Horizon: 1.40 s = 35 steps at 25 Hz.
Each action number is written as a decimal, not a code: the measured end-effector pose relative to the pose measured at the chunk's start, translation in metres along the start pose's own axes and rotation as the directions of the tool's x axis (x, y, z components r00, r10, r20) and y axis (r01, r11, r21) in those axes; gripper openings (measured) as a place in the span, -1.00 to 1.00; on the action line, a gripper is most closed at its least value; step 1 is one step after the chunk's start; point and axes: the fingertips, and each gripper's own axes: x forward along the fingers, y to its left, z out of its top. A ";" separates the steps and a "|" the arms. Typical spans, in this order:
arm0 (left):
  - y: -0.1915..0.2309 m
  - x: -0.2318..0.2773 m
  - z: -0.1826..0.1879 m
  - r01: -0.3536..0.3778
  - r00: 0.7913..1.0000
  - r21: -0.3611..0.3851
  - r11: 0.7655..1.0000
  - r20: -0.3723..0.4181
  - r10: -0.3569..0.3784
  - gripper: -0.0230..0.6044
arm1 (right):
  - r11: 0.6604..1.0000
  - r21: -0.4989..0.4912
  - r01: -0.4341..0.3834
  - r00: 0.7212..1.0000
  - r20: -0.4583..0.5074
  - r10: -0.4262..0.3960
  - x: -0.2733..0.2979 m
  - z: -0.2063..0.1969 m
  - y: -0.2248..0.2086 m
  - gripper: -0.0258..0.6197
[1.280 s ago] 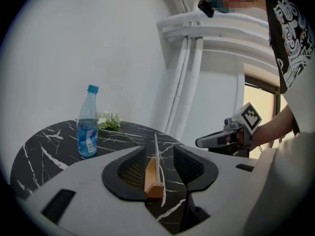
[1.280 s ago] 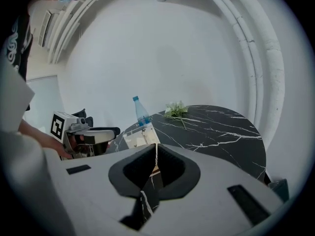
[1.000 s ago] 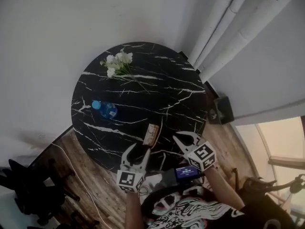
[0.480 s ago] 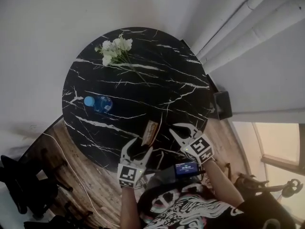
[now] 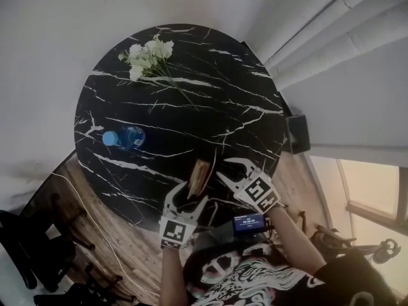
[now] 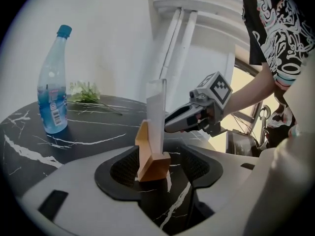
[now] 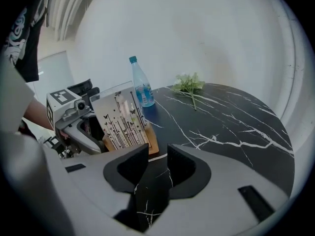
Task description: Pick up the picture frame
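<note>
The picture frame [image 5: 199, 177] stands upright on a wooden base near the front edge of the round black marble table [image 5: 191, 107]. My left gripper [image 5: 186, 197] reaches it from the near side. Its jaws are opening, with the wooden base [image 6: 152, 163] between them and neither pad pressing on it. The clear panel [image 6: 156, 117] rises above the jaws. My right gripper [image 5: 231, 169] hovers just right of the frame, open and empty. From the right gripper [image 7: 157, 163] view, the frame's printed face [image 7: 122, 121] stands to the left, with the left gripper [image 7: 74, 127] behind it.
A blue-capped water bottle [image 5: 124, 137] stands at the table's left and white flowers [image 5: 145, 53] lie at its far side. A dark box [image 5: 298, 132] sits on the floor to the right, below pale curtains [image 5: 344, 30]. A black chair [image 5: 25, 247] is at lower left.
Both grippers have sunk and come in toward the frame. The left jaws have widened and now straddle the wooden base; the right gripper has drawn close beside the frame.
</note>
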 end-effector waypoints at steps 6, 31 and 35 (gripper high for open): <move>-0.001 0.008 -0.002 0.026 1.000 -0.007 1.000 0.005 -0.026 -0.12 | 0.998 -0.041 -0.040 0.999 -0.017 0.040 0.013 0.002 0.003 -0.67; -0.005 0.019 0.007 0.032 0.999 0.031 0.999 0.015 -0.033 -0.48 | 0.981 -0.174 -0.083 0.996 0.025 0.088 0.032 0.015 0.013 -0.71; -0.008 0.017 0.013 0.040 0.999 0.018 0.999 0.031 -0.041 -0.48 | 0.980 -0.184 -0.080 0.996 0.016 0.084 0.030 0.013 0.012 -0.73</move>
